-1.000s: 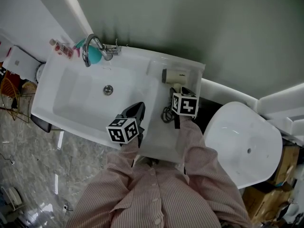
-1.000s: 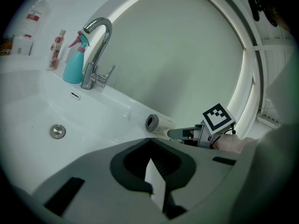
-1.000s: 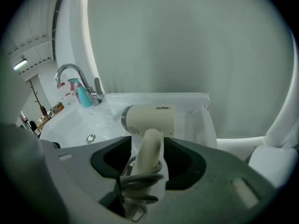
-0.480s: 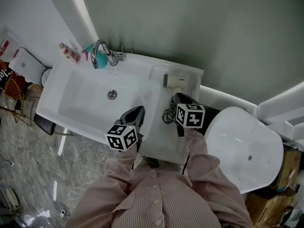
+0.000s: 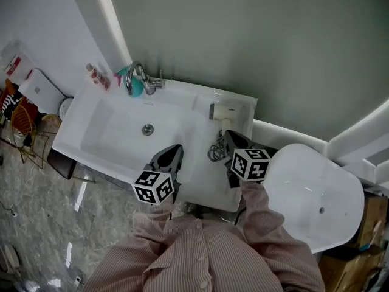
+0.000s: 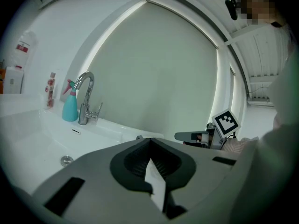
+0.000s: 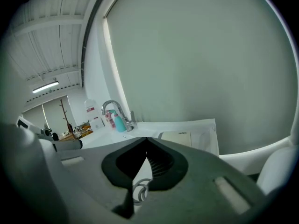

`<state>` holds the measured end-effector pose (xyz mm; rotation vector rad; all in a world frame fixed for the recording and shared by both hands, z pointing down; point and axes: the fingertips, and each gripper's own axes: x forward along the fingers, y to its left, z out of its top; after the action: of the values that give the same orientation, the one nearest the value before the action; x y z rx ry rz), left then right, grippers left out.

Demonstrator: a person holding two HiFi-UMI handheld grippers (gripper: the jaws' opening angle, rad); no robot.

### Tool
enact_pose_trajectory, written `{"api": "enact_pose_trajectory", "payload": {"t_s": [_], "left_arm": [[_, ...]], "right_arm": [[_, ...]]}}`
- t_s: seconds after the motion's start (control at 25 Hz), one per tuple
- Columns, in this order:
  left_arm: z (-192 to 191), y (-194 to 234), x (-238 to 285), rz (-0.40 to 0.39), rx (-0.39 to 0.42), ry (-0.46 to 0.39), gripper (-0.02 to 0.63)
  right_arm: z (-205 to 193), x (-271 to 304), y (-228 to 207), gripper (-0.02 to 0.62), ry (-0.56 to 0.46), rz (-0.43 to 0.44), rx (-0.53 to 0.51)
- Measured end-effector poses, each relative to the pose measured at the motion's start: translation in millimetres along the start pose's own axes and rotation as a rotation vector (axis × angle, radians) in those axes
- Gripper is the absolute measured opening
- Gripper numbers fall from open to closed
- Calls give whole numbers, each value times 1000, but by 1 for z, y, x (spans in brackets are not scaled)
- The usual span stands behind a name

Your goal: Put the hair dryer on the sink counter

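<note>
Cream hair dryer [image 5: 223, 110] flat on white sink counter [image 5: 205, 180] — cord [image 5: 216, 149] coiled.

The person wears a shirt [image 5: 206, 254] with thin pink and white stripes, long sleeves [image 5: 256, 207] and small buttons [image 5: 202, 279]. The left gripper [image 5: 175, 149] and the right gripper [image 5: 230, 135] are grey with black jaws, each bearing a cube [image 5: 154, 186] with black-and-white square markers.

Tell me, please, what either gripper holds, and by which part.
Nothing is held: left gripper shut, empty; right gripper just closed its jaws on nothing.

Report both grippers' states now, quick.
Left gripper: closed, empty.
Right gripper: just closed shut, nothing between its jaws.
</note>
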<state>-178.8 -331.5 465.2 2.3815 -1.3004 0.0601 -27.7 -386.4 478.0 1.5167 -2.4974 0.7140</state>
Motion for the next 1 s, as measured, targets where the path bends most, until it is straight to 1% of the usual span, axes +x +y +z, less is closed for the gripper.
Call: {"api": "enact_pose_trajectory", "payload": {"t_s": [0.2,0.36,0.52,0.72,1.0], "left_arm": [[15,-11,-17,2,47,-45,-2],[27,-18,-26,2,83,-76,-2],[41,-21,-37,13,118,-113,-2],[54,-22,-47,43,189,-135,-2],[66,-20,-60,67,185,-176,-2]], "right_arm": [[14,-25,18,6,-74,73,1],[26,-42,24,6,-130,107,-5],[35,-58,25,5,-181,111,-9],[45,-72,22,5,-219,105,6],[65,-93,21,5,-275,96,-1]]}}
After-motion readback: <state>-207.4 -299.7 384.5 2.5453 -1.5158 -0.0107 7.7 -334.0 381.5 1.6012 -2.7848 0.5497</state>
